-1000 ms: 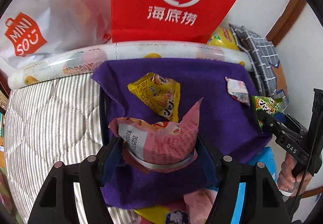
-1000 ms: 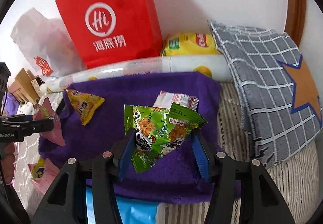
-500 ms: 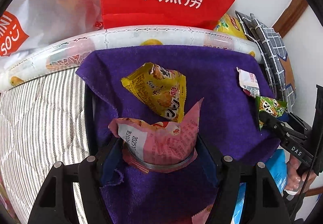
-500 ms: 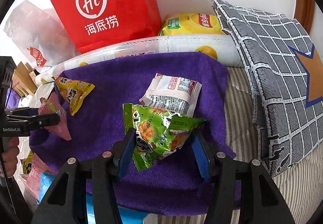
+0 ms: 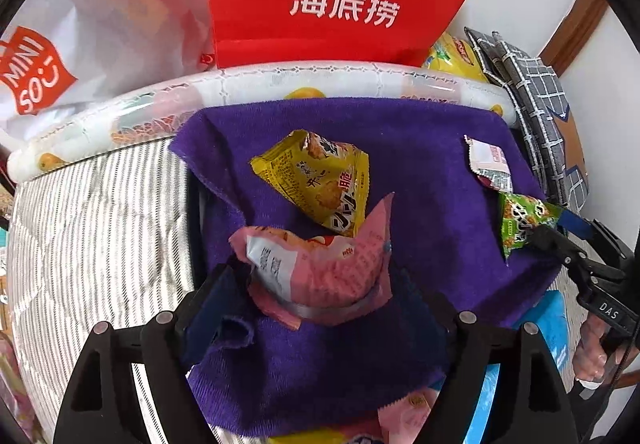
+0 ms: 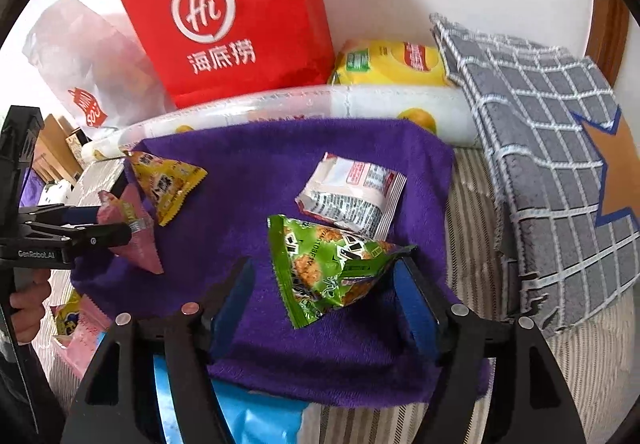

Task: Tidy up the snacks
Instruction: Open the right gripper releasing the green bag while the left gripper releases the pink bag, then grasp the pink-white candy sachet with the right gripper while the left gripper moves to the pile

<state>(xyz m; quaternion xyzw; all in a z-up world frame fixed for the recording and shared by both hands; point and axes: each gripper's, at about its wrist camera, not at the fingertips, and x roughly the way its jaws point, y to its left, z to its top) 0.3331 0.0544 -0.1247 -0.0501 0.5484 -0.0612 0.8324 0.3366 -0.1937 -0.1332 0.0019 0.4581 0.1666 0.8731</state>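
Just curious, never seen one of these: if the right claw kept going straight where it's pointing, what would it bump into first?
Most likely the green snack packet lying between its opened jaws, with the purple towel right beneath.

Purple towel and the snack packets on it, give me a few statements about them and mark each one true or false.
1. Four snack packets are on the purple towel. True: the yellow packet, the white packet, the green packet and the pink packet.
2. The green packet lies between the fingers of the left gripper. False: it sits in the right gripper, whose jaws have just been opening.
3. The left gripper has the pink packet between its fingers. True, and its jaws have also just been opening.
4. The red paper bag lies flat on the towel. False: it stands upright behind the towel, against the wall.
5. The white packet lies beside the checked cushion, off the towel. False: it is on the towel.
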